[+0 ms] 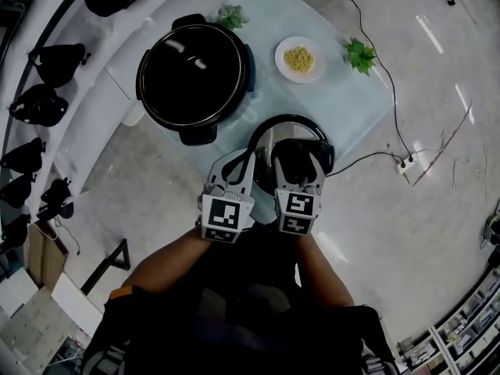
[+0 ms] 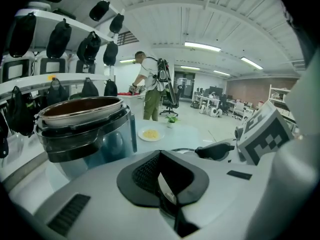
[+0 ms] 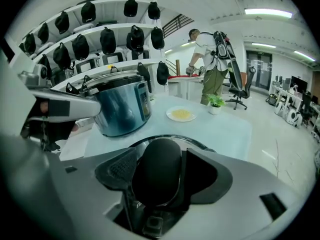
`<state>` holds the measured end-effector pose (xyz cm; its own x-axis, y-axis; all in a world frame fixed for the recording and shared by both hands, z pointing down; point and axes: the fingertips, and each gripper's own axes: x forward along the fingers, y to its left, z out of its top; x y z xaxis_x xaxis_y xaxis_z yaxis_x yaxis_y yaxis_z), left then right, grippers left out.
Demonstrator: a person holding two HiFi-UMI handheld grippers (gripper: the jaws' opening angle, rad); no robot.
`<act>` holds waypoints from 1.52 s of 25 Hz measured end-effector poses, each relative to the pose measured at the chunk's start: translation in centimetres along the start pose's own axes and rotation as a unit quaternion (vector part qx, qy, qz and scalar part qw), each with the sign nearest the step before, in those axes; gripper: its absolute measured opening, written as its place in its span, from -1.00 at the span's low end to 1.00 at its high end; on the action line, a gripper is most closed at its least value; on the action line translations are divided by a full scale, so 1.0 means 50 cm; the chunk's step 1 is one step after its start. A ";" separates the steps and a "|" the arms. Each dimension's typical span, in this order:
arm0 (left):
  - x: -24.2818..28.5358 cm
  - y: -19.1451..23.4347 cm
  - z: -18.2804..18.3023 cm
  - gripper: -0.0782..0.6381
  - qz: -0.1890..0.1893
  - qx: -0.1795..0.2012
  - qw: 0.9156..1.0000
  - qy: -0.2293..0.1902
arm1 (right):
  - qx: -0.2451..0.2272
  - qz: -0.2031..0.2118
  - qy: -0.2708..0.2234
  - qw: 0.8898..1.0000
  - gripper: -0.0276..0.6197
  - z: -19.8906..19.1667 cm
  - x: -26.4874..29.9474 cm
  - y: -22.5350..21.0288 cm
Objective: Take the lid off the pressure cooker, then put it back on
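we look down on an open pressure cooker pot (image 1: 195, 76) standing on a pale blue table (image 1: 344, 108). its lid (image 1: 267, 141) lies flat on the table just beside the pot, on the side nearer us and a little to the right, close to the table's edge. the right gripper (image 1: 298, 166) reaches down over the lid; its fingers (image 3: 117, 171) stand wide, one on each side of the lid's black handle (image 3: 156, 176), with no squeeze on it. the left gripper (image 1: 234, 170) is just in front of the pot, at the lid's left rim; its fingers (image 2: 142, 171) are narrow, nearly together, with a thin pale strip between them that we cannot identify. to the right of the pot sit a white plate (image 1: 300, 58) of yellow food and a small green plant (image 1: 360, 55); a second plant (image 1: 229, 16) is just behind the pot.
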<state>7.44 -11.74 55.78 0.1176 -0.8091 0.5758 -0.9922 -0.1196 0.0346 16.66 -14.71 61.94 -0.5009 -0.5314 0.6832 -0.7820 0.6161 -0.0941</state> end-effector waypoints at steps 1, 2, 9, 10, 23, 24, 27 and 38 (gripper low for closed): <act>0.003 0.001 -0.001 -0.76 0.000 -0.003 1.000 -0.001 | 0.000 -0.002 -0.001 1.000 0.04 -0.004 0.003 0.000; 0.007 0.001 0.000 -0.76 0.000 -0.006 1.000 -0.001 | -0.001 -0.003 -0.002 1.000 0.04 -0.007 0.007 0.000; 0.021 0.009 -0.032 -0.76 -0.003 0.000 1.000 0.013 | -0.005 -0.026 0.001 1.000 0.06 -0.029 0.041 -0.001; 0.021 0.009 -0.035 -0.76 -0.004 -0.002 1.000 0.013 | -0.007 -0.031 0.000 0.999 0.07 -0.030 0.043 -0.002; -0.002 0.010 -0.037 -0.76 -0.011 -0.001 1.000 0.006 | 0.016 -0.053 0.003 0.998 0.03 -0.031 0.039 -0.017; -0.008 0.010 -0.032 -0.76 -0.012 -0.002 1.000 0.005 | 0.019 -0.048 0.007 0.999 0.02 -0.027 0.036 -0.018; -0.029 0.007 -0.014 -0.76 -0.020 -0.010 1.000 -0.004 | 0.019 -0.032 0.010 0.999 0.00 -0.013 0.018 -0.015; -0.135 0.024 0.143 -0.76 -0.003 -0.031 0.997 -0.075 | -0.035 0.038 -0.044 0.998 0.00 0.186 -0.138 0.011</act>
<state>5.76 -10.56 46.08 0.1246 -0.8859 0.4467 -0.9915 -0.0937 0.0906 16.27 -16.11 50.44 -0.5902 -0.5292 0.6097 -0.7147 0.6936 -0.0898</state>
